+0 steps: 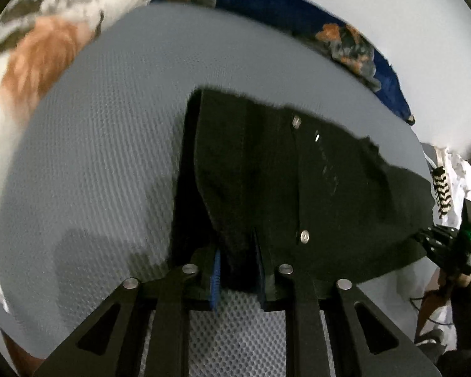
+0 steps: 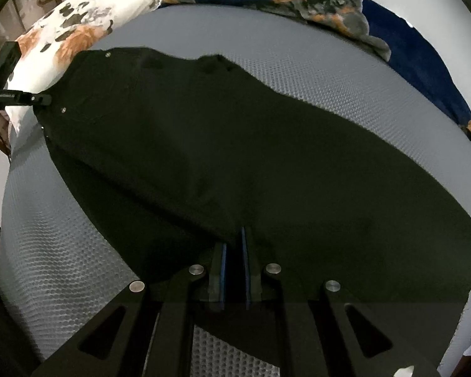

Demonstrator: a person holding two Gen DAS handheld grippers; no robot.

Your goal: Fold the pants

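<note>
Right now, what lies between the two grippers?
Only the black pants, stretched from the left gripper to the right gripper over the grey mattress; the right wrist view shows it.

The pants (image 2: 235, 157) are plain black, the mattress (image 2: 329, 88) beneath pale grey honeycomb mesh, the pillow (image 2: 88, 22) beyond white with orange-brown blotches, the blanket (image 2: 424, 72) navy.

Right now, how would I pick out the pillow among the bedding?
Start at the grey textured mattress under the black pants. At its far-left corner lies the pillow. It alone is white with orange and dark blotches; the neighbouring blanket is navy.
</note>
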